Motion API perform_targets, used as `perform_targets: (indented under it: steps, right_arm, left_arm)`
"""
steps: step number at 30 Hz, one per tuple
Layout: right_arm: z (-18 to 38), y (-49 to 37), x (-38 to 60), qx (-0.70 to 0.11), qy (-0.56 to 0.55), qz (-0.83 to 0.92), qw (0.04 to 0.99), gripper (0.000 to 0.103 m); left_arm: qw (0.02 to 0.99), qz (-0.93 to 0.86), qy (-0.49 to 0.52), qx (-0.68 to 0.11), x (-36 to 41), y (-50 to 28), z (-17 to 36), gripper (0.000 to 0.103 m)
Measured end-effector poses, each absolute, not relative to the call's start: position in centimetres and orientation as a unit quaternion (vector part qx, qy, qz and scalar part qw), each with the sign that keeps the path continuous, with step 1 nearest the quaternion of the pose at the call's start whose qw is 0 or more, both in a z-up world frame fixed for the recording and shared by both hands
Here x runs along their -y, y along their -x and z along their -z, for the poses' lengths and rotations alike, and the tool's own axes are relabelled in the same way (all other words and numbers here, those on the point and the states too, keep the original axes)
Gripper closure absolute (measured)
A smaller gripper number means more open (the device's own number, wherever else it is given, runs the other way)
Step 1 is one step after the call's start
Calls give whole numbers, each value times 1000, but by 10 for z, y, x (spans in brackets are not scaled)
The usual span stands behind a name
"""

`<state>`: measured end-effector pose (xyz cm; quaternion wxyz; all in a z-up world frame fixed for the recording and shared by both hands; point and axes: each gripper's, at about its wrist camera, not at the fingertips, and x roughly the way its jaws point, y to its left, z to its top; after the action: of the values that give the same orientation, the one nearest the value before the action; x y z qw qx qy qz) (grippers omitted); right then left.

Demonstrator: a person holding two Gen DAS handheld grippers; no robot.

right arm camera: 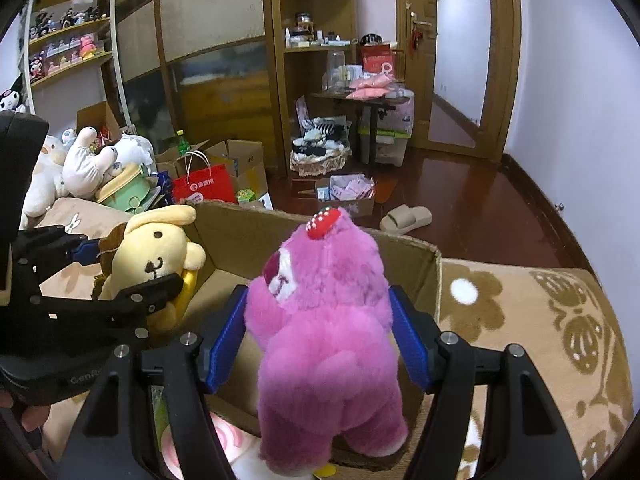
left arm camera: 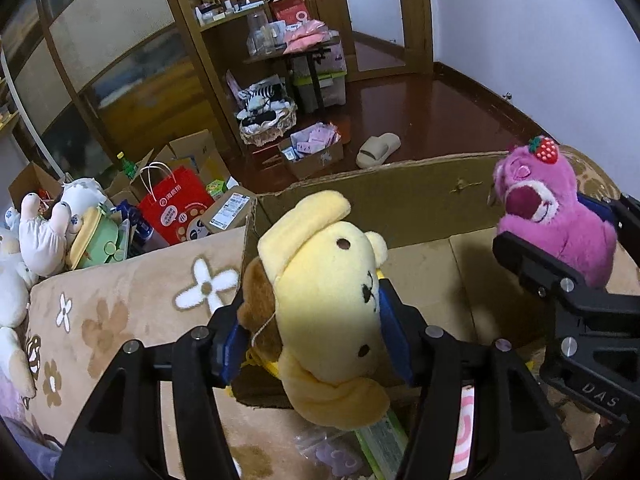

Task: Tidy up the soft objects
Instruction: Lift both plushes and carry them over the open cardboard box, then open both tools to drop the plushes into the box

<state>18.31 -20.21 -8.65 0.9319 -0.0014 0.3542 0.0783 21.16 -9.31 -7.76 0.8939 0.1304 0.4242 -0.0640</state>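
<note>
My left gripper (left arm camera: pixel 316 328) is shut on a yellow dog plush (left arm camera: pixel 328 304) with a brown beret, held over the left edge of an open cardboard box (left arm camera: pixel 400 200). The yellow plush also shows in the right wrist view (right arm camera: pixel 152 256). My right gripper (right arm camera: pixel 320 332) is shut on a pink bear plush (right arm camera: pixel 324 332) with a red strawberry on its head, held over the box (right arm camera: pixel 240 232). The pink bear also shows in the left wrist view (left arm camera: pixel 552 216), at the right above the box.
The box sits on a beige flowered blanket (left arm camera: pixel 132 312). Several white plush toys (left arm camera: pixel 40 232) lie at the far left. A red paper bag (left arm camera: pixel 176 208), cardboard boxes, a basket (left arm camera: pixel 268 128), a slipper (left arm camera: pixel 378 150) and shelves stand beyond on the dark wooden floor.
</note>
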Motion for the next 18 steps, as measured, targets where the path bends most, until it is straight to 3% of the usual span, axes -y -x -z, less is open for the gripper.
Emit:
perform_targets:
  steps: [7, 11, 14, 18]
  right_arm:
    - [95, -187, 209, -369, -25, -88, 925, 27]
    - [96, -184, 212, -368, -39, -94, 924, 24]
    - [94, -181, 214, -367, -40, -94, 925, 20]
    - [88, -174, 217, -360, -50, -90, 927, 12]
  left_arm:
    - [892, 61, -130, -430, 94, -213, 82, 39]
    - [893, 67, -123, -429, 92, -211, 81, 29]
    - [895, 66, -120, -424, 90, -208, 76, 22]
    - [894, 67, -116, -427, 87, -203, 72, 21]
